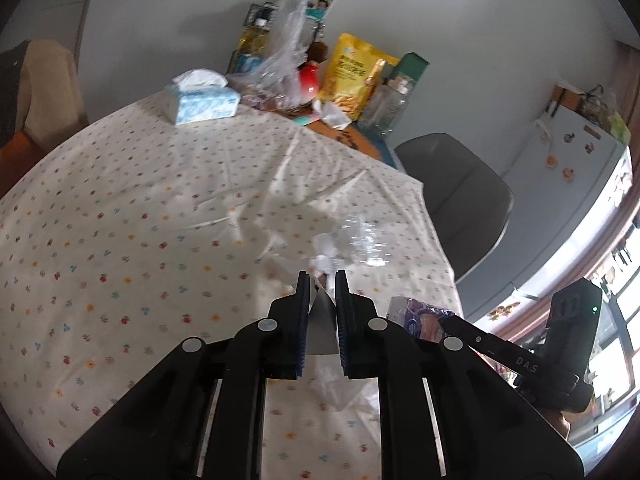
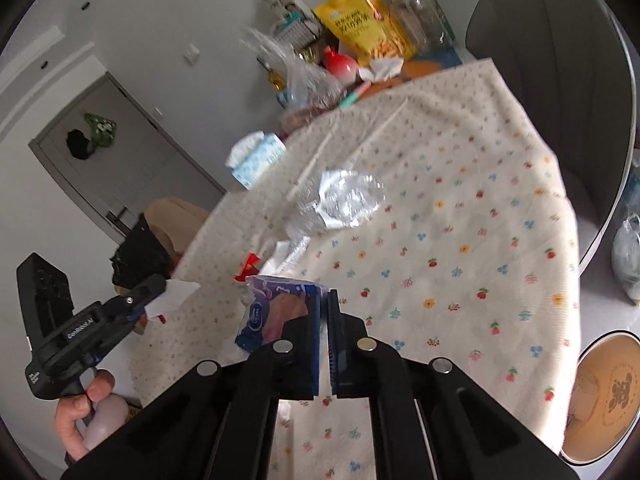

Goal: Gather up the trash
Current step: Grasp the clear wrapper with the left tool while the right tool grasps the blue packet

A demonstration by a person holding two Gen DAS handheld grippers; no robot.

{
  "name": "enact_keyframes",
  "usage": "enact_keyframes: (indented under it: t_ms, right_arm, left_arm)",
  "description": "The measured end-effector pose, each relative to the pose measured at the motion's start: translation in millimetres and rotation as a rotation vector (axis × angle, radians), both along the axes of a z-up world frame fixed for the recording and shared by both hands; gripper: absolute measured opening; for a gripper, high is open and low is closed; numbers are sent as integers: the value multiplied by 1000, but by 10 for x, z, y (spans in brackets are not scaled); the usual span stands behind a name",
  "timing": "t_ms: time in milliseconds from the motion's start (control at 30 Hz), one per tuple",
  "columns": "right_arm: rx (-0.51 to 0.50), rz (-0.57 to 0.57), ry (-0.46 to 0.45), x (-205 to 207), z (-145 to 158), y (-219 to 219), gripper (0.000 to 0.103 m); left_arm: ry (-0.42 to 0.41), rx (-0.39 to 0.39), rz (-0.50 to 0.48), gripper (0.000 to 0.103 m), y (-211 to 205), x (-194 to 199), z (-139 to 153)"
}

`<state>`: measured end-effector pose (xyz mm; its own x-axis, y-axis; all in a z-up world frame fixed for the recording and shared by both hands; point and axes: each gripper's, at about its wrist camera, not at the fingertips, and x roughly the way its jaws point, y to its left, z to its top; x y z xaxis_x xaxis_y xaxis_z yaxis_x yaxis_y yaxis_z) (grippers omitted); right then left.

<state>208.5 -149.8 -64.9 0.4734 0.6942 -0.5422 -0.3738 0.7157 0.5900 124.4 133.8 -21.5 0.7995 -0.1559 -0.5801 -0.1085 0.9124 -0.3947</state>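
My left gripper (image 1: 322, 278) is shut on a white folded paper scrap (image 1: 322, 328), held over the flowered tablecloth (image 1: 140, 208); in the right wrist view it shows at left with the paper (image 2: 176, 294) in it. My right gripper (image 2: 324, 294) is shut on a purple-blue snack wrapper (image 2: 272, 312), which also shows in the left wrist view (image 1: 420, 318). A crumpled clear plastic wrapper (image 2: 344, 200) lies mid-table, also seen ahead of the left gripper (image 1: 356, 240). White tissue scraps (image 1: 336, 392) and a red scrap (image 2: 248, 266) lie near the table edge.
A blue tissue box (image 1: 204, 100), a clear plastic bag (image 1: 286, 52), a yellow snack bag (image 1: 354, 72) and bottles crowd the far end. A grey chair (image 1: 460, 200) stands beside the table. A round tan bin lid (image 2: 604, 396) sits on the floor at right.
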Motion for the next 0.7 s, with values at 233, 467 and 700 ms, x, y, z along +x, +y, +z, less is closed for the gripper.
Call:
enact_keyframes:
  t_ms: [233, 467, 700]
  right_arm:
    - [34, -83, -38, -93, 181, -342, 4]
    - [33, -158, -67, -202, 275, -757, 4]
    - [22, -251, -72, -305, 261, -1303, 4]
  left_arm:
    - [-20, 24, -60, 13, -330, 53, 129]
    - [-28, 43, -139, 13, -759, 224, 184]
    - [-22, 64, -234, 13, -1340, 422, 185]
